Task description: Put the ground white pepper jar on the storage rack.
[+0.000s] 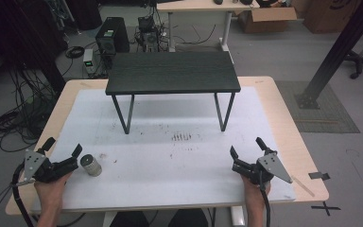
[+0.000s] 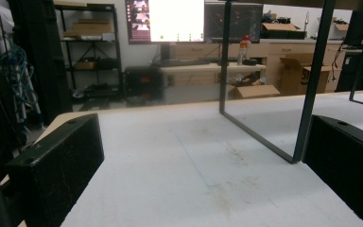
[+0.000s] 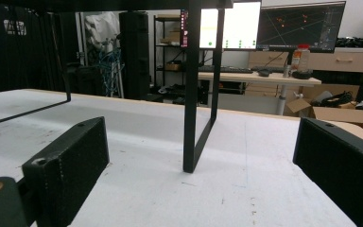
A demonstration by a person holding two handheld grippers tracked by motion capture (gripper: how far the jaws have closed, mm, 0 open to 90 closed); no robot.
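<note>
1. Left hand-held gripper (image 1: pixel 64 147) sits at the near left of the worktop (image 1: pixel 179 156), jaws spread wide with nothing between them.
2. Just to its right there's a small grey cylinder (image 1: pixel 90 165), maybe a metal can, hard to say at this size. It's not touching the jaws.
3. Right hand-held gripper (image 1: pixel 246 147) is at the near right, also wide apart and empty.
4. Farther back, a small black table (image 1: pixel 172 72) on thin metal legs stands on the white mat (image 1: pixel 170 124).

A wooden table (image 1: pixel 283 118) is covered by a white mat (image 1: pixel 170 161); a black stand (image 1: pixel 172 71) is set far, a small metal can (image 1: pixel 90 165) near left.
</note>
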